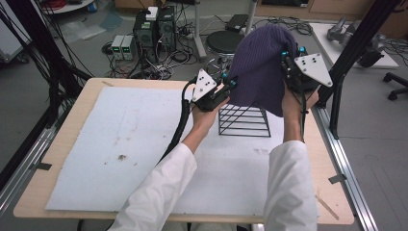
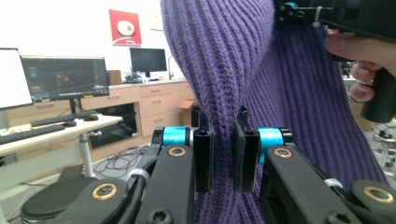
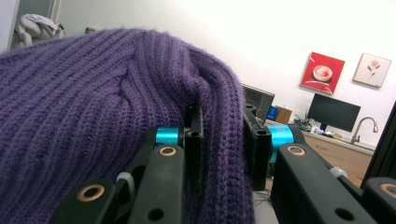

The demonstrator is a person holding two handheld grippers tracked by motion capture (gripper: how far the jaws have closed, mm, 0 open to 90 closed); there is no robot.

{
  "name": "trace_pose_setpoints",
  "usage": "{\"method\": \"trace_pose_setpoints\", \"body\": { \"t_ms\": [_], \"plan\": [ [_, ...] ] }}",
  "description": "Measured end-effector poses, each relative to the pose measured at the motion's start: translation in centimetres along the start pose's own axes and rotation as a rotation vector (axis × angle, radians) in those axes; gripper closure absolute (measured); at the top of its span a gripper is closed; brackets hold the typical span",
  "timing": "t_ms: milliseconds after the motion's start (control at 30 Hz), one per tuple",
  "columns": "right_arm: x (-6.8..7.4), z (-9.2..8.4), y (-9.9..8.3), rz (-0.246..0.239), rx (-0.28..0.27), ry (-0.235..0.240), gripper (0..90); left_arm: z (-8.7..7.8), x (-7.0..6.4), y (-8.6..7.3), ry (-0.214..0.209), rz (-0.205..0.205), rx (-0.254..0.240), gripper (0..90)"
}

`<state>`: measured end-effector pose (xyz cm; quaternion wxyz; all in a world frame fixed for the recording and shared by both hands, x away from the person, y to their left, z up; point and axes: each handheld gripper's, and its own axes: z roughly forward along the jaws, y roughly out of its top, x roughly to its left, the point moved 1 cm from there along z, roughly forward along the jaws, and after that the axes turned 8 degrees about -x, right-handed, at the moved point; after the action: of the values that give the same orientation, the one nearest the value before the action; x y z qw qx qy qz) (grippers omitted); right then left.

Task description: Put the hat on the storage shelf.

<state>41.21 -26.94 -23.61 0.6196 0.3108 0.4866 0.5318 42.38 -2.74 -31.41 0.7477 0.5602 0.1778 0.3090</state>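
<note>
A purple knitted hat (image 1: 262, 67) hangs in the air above a black wire rack (image 1: 243, 120) on the table. My left gripper (image 1: 230, 83) is shut on the hat's left edge; in the left gripper view a fold of the purple knit (image 2: 219, 70) is pinched between the jaws of that gripper (image 2: 223, 154). My right gripper (image 1: 291, 54) is shut on the hat's right side, and in the right gripper view the knit (image 3: 93, 121) bunches between the jaws of this gripper (image 3: 224, 149). The other hand (image 2: 362, 60) shows at the upper right of the left gripper view.
A white mat (image 1: 120, 144) covers most of the wooden table (image 1: 62, 144). Black frame posts (image 1: 353, 48) stand at the right and left. Behind the table are computers and cables (image 1: 154, 33) and a round stool (image 1: 223, 41) on the floor.
</note>
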Motion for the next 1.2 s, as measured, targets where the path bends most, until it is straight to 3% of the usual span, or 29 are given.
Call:
{"method": "trace_pose_setpoints", "body": {
  "t_ms": [367, 700, 967, 1200],
  "plan": [
    [0.6, -1.5, -1.5, 0.048, 0.016, 0.043, 73.9, -1.2, -0.1, -2.2, 0.014, -0.035, 0.046, 80.3],
    [0.9, -3.0, -2.5, 0.026, 0.029, 0.049, 74.0, -1.7, -1.1, -3.9, 0.037, -0.052, 0.082, 79.9],
    [0.8, -4.3, -4.0, 0.074, 0.030, 0.037, 74.1, -2.0, -1.8, -4.7, 0.045, -0.037, 0.110, 79.5],
    [0.8, -4.8, -5.9, 0.084, 0.073, 0.026, 74.1, -2.1, -1.7, -5.7, 0.043, -0.031, 0.141, 79.6]
  ]
}}
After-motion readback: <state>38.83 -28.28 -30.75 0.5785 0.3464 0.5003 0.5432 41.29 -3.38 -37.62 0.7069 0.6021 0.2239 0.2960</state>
